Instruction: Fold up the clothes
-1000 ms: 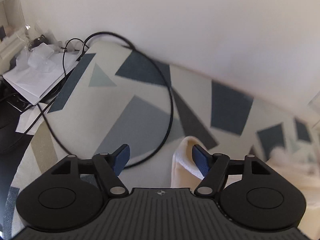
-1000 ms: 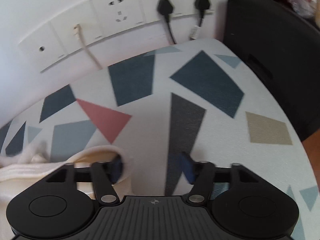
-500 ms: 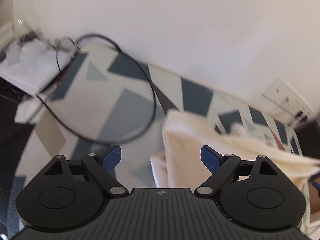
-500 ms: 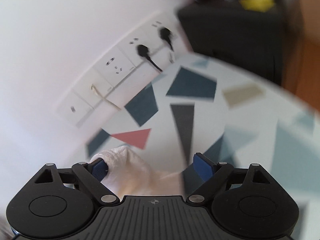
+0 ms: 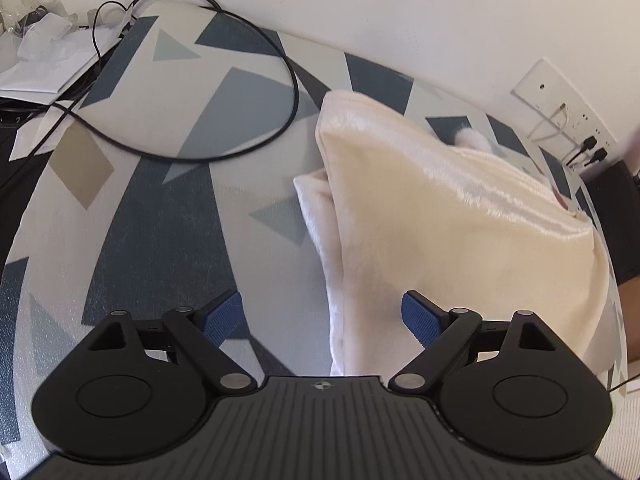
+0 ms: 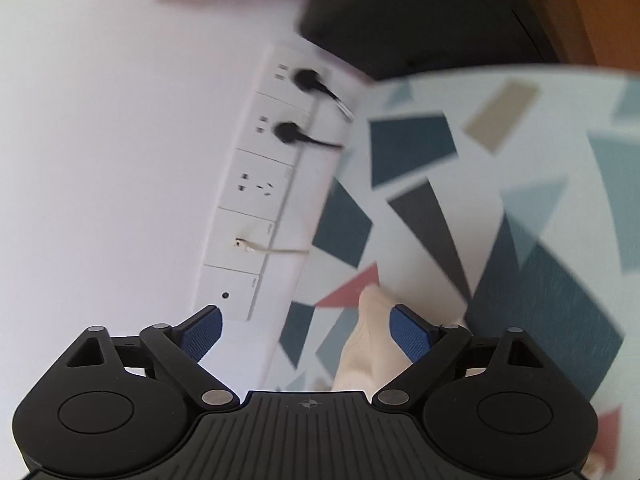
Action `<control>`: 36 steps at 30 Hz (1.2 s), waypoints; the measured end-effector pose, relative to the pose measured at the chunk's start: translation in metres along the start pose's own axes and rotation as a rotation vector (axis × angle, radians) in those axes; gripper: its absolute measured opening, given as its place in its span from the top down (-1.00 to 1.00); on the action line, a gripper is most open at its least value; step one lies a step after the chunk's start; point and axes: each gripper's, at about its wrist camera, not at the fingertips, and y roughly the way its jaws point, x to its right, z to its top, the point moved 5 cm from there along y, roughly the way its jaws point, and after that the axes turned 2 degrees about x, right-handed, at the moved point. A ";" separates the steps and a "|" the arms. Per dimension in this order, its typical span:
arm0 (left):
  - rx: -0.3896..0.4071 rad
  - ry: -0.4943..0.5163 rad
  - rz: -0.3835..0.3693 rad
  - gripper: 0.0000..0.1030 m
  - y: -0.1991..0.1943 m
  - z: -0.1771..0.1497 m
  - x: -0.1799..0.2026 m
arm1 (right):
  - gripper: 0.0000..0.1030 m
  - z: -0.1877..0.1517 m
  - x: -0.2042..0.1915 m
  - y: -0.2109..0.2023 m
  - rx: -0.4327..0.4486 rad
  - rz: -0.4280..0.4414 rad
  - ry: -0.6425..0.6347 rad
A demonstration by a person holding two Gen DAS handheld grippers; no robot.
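A cream fluffy garment (image 5: 440,208) lies folded on the table's geometric-patterned cloth (image 5: 160,208), filling the right half of the left wrist view. My left gripper (image 5: 322,316) hovers open over the garment's near left edge; its right blue pad (image 5: 420,320) is over the fabric and its left pad over bare cloth. The right wrist view is tilted and blurred. There my right gripper (image 6: 306,332) is open, with a corner of the cream garment (image 6: 360,352) poking up just inside its right pad (image 6: 408,332). Nothing is pinched.
A black cable (image 5: 288,80) loops over the far left of the table beside stacked papers (image 5: 48,64). A strip of wall sockets (image 6: 260,200) with two black plugs runs along the wall behind. A black cabinet (image 5: 616,220) stands past the table's right end.
Both grippers drew back from the table's far edge, and the cream garment now lies spread in a folded slab. The right gripper has rolled, so the wall has swung to its left.
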 end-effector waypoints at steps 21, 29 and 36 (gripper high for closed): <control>0.063 -0.078 -0.007 -0.74 -0.020 -0.002 -0.003 | -0.98 0.005 0.038 -0.096 0.320 -0.246 -0.408; 0.092 -0.074 -0.066 -0.80 -0.026 -0.014 0.018 | -0.98 -0.070 0.044 -0.056 0.003 -0.288 -0.765; 0.116 -0.079 -0.119 -0.81 -0.020 -0.014 0.040 | -0.98 -0.130 0.044 -0.011 -0.141 -0.285 -0.935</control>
